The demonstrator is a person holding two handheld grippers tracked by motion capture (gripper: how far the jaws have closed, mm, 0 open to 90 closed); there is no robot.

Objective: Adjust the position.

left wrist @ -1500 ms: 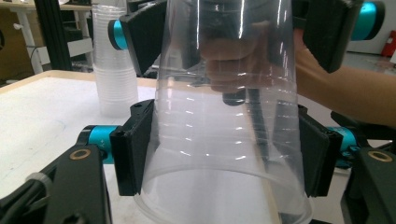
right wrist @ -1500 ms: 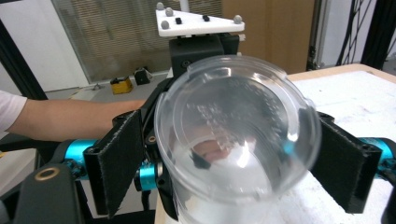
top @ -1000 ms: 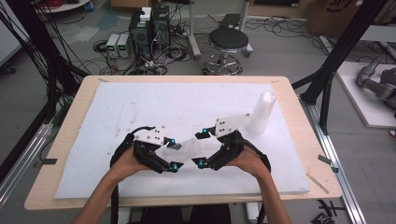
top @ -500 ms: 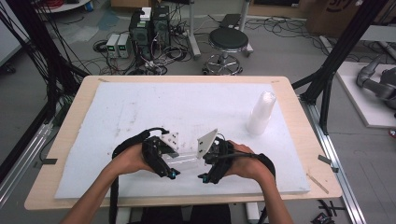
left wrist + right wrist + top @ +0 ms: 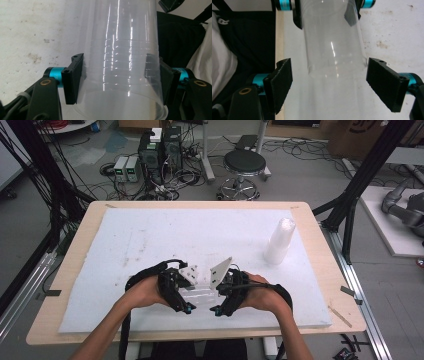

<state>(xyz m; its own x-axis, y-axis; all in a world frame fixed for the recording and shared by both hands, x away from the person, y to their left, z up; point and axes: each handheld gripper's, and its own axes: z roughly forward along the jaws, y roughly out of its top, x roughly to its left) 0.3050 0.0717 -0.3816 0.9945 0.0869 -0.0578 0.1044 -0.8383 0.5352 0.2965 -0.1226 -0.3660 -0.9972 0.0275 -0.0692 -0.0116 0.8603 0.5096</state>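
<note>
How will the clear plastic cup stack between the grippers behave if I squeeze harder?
The clear plastic cup stack looks thin-walled, so it would probably flex or crack. Its glossy surface may slip from the left gripper. Laid down, it would likely roll.

Clear glossy plastic cups (image 5: 120, 62), a matt, seemingly foam white sheet (image 5: 165, 235), wooden table (image 5: 80, 225) edge.

A wooden table (image 5: 320, 270) is carrying a white foam board (image 5: 150, 235) that is covering most of its top, leaving a bare wood margin all round. The board is showing scuffs and brown specks. A stack of clear cups (image 5: 279, 241) is standing upright on the board near its far right corner
</note>
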